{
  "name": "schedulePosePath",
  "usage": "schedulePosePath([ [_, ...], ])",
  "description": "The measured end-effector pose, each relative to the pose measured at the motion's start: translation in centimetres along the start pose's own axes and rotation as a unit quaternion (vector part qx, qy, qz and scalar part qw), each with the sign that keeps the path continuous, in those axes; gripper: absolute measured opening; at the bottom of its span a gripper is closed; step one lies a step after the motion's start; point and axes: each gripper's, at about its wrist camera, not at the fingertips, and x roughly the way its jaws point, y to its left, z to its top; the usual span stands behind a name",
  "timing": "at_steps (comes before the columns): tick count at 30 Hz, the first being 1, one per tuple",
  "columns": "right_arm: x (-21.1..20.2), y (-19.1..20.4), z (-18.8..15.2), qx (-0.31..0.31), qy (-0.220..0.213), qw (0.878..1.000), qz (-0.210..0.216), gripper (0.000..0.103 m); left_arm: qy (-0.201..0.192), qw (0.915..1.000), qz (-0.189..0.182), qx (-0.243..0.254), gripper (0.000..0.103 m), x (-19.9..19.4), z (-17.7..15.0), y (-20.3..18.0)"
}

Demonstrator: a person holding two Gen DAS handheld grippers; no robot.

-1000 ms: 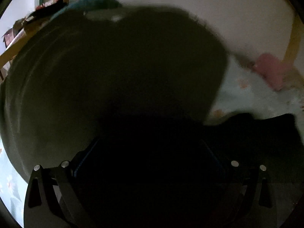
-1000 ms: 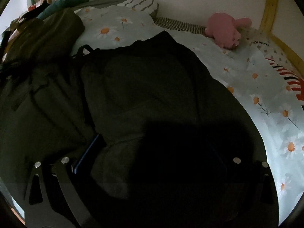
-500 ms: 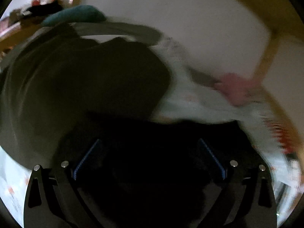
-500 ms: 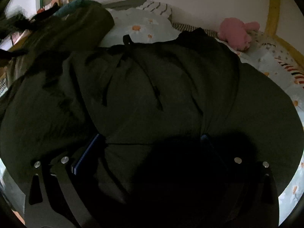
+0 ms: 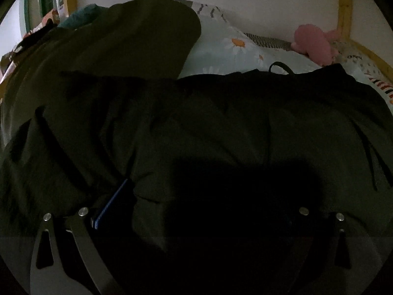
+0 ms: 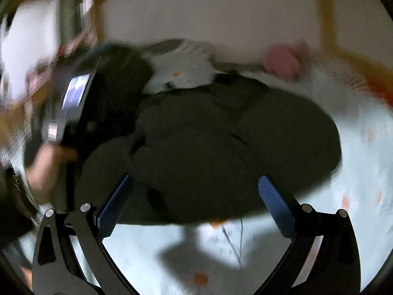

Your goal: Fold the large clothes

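A large dark olive garment (image 5: 221, 123) lies bunched on the daisy-print bed sheet (image 6: 356, 172); it also shows in the right wrist view (image 6: 221, 147). My left gripper (image 5: 196, 204) is low over the garment, its jaws wide apart with cloth bulging between them; only the left blue pad (image 5: 111, 202) shows. My right gripper (image 6: 194, 201) is open and empty, held above the sheet just short of the garment's near edge. The left gripper's body and the hand holding it (image 6: 49, 164) show at the left of the blurred right wrist view.
A pink plush toy (image 5: 314, 44) lies by the wall at the back right. A daisy-print pillow (image 5: 235, 49) sits behind the garment. A wooden bed frame (image 5: 343, 5) runs along the wall. Clutter stands at the far left.
My right gripper has let go of the garment and pulled back over the bare sheet. The left gripper has swung down over the garment, which now lies flatter on the bed.
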Motion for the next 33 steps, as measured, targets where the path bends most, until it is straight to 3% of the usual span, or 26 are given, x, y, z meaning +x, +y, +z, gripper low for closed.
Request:
schedulePosePath([
  [2, 0.3, -5.1, -1.2, 0.174, 0.006, 0.984, 0.042, 0.1, 0.001, 1.0, -0.004, -0.003, 0.099, -0.4, -0.3, 0.3],
  [4, 1.9, -8.6, -3.1, 0.306, 0.033, 0.946, 0.101, 0.1, 0.002, 0.9999, -0.009, -0.005, 0.099, -0.6, -0.2, 1.0],
  [6, 2.2, -9.0, -2.8, 0.302, 0.007, 0.947, 0.114, 0.1, 0.002, 0.9999, -0.012, -0.007, 0.099, -0.4, -0.2, 1.5],
  [8, 4.1, -9.4, -1.9, 0.329, 0.01, 0.931, 0.156, 0.1, 0.002, 0.9999, -0.013, -0.007, 0.099, -0.2, -0.2, 1.4],
  [11, 7.8, -10.1, 0.5, 0.378, 0.03, 0.92, 0.102, 0.101, 0.002, 0.9998, -0.018, -0.006, 0.099, -0.4, -0.4, 1.6],
  [15, 11.4, -10.3, 2.7, 0.406, 0.061, 0.909, 0.076, 0.099, 0.0, 0.9998, -0.016, -0.008, 0.099, -0.7, -0.8, 1.8],
  [16, 11.8, -10.4, 3.0, 0.413, 0.067, 0.905, 0.078, 0.092, 0.001, 0.9998, -0.012, -0.014, 0.099, -0.7, -0.8, 1.9],
  [17, 11.8, -10.7, 2.9, 0.424, 0.072, 0.899, 0.079, 0.062, 0.003, 0.9998, -0.009, -0.017, 0.099, -0.7, -0.9, 2.0],
  [18, 11.6, -11.4, 2.4, 0.446, 0.073, 0.887, 0.098, 0.05, 0.004, 0.9998, -0.007, -0.018, 0.099, -0.8, -0.9, 2.0],
  [19, 11.2, -11.9, 1.9, 0.458, 0.067, 0.878, 0.12, 0.045, 0.004, 0.9999, -0.007, -0.015, 0.099, -0.9, -1.0, 2.0],
  [20, 10.6, -12.0, 1.7, 0.45, 0.063, 0.881, 0.132, 0.039, 0.004, 0.9999, -0.009, -0.01, 0.099, -1.2, -1.3, 1.8],
  [21, 9.6, -11.8, 1.6, 0.42, 0.058, 0.896, 0.133, 0.036, 0.004, 0.9999, -0.012, -0.006, 0.099, -1.4, -1.5, 1.8],
  [22, 8.7, -11.7, 1.3, 0.405, 0.054, 0.902, 0.136, 0.035, 0.006, 0.9998, -0.017, -0.002, 0.099, -1.7, -1.8, 1.6],
  [24, 6.7, -12.0, 0.2, 0.411, 0.048, 0.898, 0.152, 0.032, 0.015, 0.9993, -0.034, 0.006, 0.099, -2.5, -2.7, 1.3],
  [27, 0.5, -12.8, -2.5, 0.412, 0.017, 0.895, 0.17, 0.031, 0.031, 0.9968, -0.071, 0.018, 0.099, -5.0, -5.0, 0.0],
  [30, -6.0, -14.6, -6.3, 0.448, -0.02, 0.882, 0.147, 0.031, 0.036, 0.9927, -0.107, 0.043, 0.099, -8.1, -7.7, -3.4],
  [33, -11.6, -16.6, -9.1, 0.466, -0.058, 0.877, 0.101, 0.032, 0.035, 0.9882, -0.128, 0.076, 0.099, -10.6, -9.9, -8.1],
])
